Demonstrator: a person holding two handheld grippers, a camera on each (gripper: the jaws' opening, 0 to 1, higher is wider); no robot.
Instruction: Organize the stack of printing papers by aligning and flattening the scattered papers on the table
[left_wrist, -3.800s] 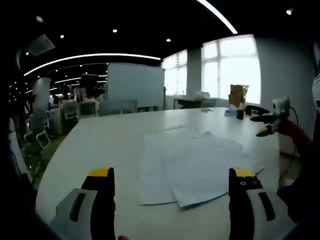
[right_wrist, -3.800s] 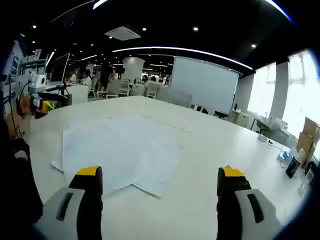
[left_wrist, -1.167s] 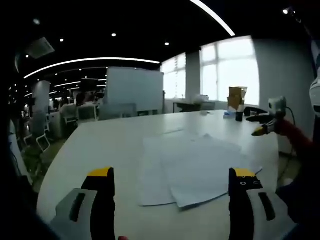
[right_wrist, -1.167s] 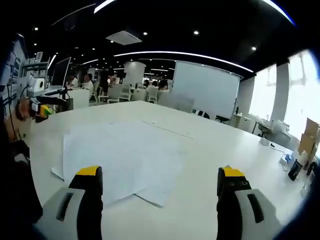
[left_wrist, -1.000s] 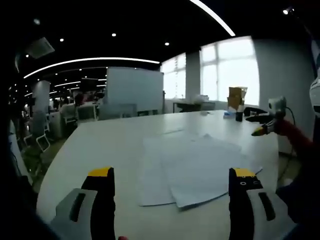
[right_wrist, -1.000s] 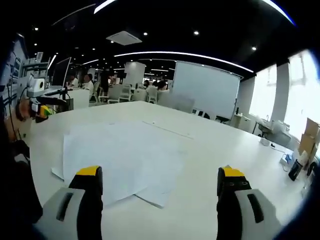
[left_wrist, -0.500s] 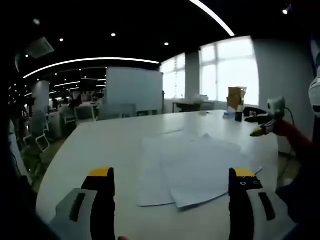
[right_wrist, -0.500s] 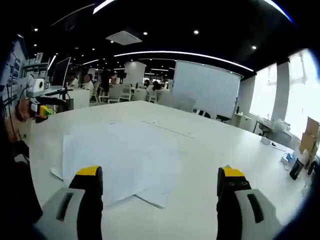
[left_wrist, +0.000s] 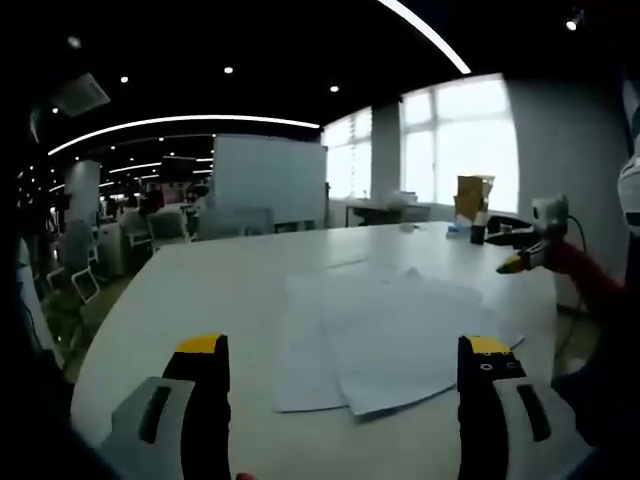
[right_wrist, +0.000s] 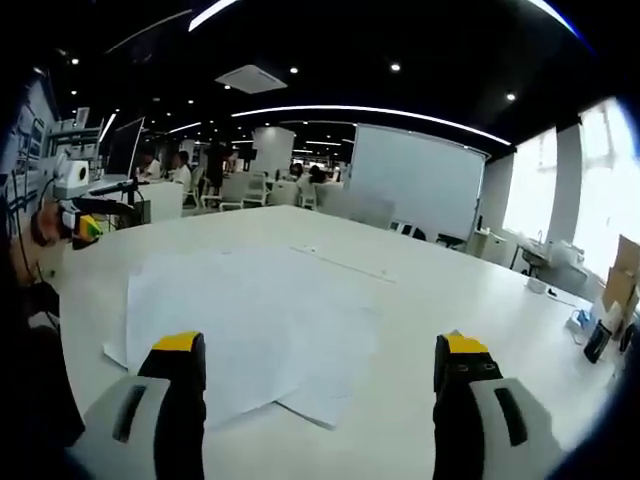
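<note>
In the left gripper view, the left gripper (left_wrist: 345, 350) stood wide open at the bottom of the frame, its 2 yellow-tipped jaws holding nothing and touching nothing. The papers (left_wrist: 390, 330) lay fanned and overlapping on the white table (left_wrist: 220, 290), at centre right, just beyond the jaws. The right gripper (left_wrist: 520, 250) showed at the right edge. In the right gripper view, the right gripper (right_wrist: 318, 350) was likewise spread wide and empty, with the papers (right_wrist: 240, 320) at lower left.

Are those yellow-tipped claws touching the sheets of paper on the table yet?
Apart. In the left gripper view, the left gripper hangs open above the papers; the right gripper is off their far edge, bare table between.
</note>
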